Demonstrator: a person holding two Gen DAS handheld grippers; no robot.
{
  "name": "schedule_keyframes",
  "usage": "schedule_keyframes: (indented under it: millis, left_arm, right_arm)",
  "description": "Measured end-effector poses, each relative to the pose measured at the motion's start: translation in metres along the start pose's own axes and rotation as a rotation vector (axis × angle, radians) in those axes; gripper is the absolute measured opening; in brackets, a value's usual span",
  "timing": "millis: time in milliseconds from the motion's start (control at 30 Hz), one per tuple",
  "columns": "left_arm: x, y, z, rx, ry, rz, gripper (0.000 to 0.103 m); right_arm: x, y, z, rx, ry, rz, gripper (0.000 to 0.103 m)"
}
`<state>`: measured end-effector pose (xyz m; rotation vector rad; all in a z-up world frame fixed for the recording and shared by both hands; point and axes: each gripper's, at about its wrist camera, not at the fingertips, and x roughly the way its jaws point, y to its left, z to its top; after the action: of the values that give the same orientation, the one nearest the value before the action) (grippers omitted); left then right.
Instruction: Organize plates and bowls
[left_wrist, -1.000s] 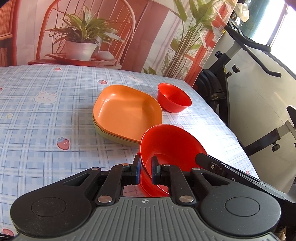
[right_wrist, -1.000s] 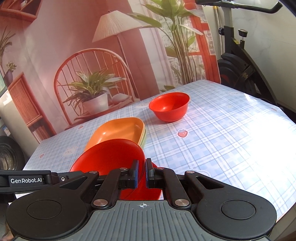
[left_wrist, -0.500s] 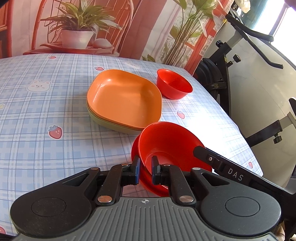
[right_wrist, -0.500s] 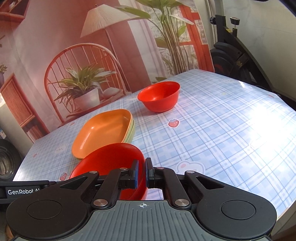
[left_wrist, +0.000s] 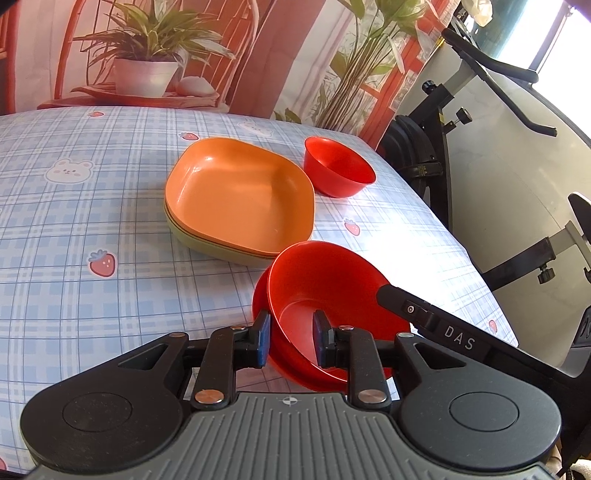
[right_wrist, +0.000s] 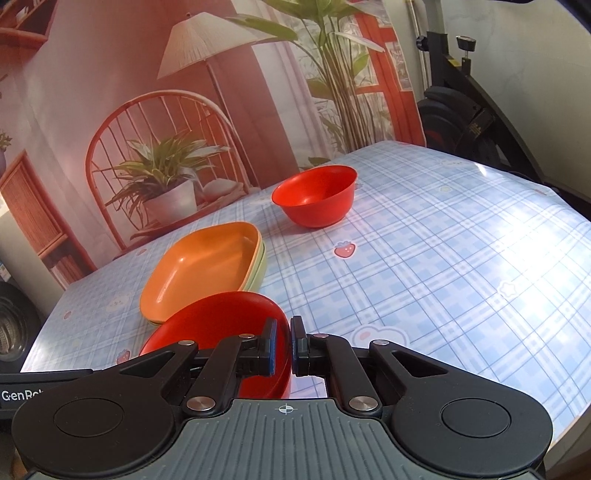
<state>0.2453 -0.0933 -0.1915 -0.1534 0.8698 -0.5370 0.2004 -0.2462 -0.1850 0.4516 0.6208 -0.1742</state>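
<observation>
Two nested red bowls (left_wrist: 325, 291) sit near the table's front edge, seen in the right wrist view too (right_wrist: 221, 325). My left gripper (left_wrist: 290, 338) stands partly open, its fingers loosely astride the inner bowl's near rim. My right gripper (right_wrist: 282, 347) is shut on the bowls' rim from the other side. An orange plate (left_wrist: 236, 192) tops a stack with a green plate under it (right_wrist: 207, 266). A third red bowl (left_wrist: 338, 168) stands alone beyond the stack (right_wrist: 316, 195).
The table wears a blue checked cloth (left_wrist: 74, 258) with strawberry and bear prints. An exercise bike (left_wrist: 461, 122) stands off the right edge. A printed backdrop of a chair and plants (right_wrist: 166, 158) hangs behind the table.
The left gripper's fingers have spread apart from the bowl rim they pinched. The nested bowls have come lower and closer to the plate stack. The right gripper stays clamped.
</observation>
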Motion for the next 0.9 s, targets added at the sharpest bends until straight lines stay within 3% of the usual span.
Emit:
schedule_keyframes:
  millis: [100, 167, 633, 900]
  left_arm:
    - [-0.002, 0.001, 0.0, 0.002, -0.01, 0.004, 0.027]
    - [-0.004, 0.002, -0.001, 0.001, -0.015, 0.009, 0.04]
    - [-0.011, 0.008, 0.0, -0.026, -0.038, 0.05, 0.04]
    - [-0.039, 0.019, 0.034, 0.023, -0.161, 0.138, 0.04]
  right_arm:
    - [0.0, 0.0, 0.0, 0.0, -0.001, -0.007, 0.008]
    - [-0.001, 0.001, 0.0, -0.005, -0.009, -0.01, 0.008]
    - [-0.001, 0.005, -0.002, -0.027, -0.006, -0.02, 0.014]
    - [-0.013, 0.004, 0.015, -0.105, -0.116, -0.047, 0.015]
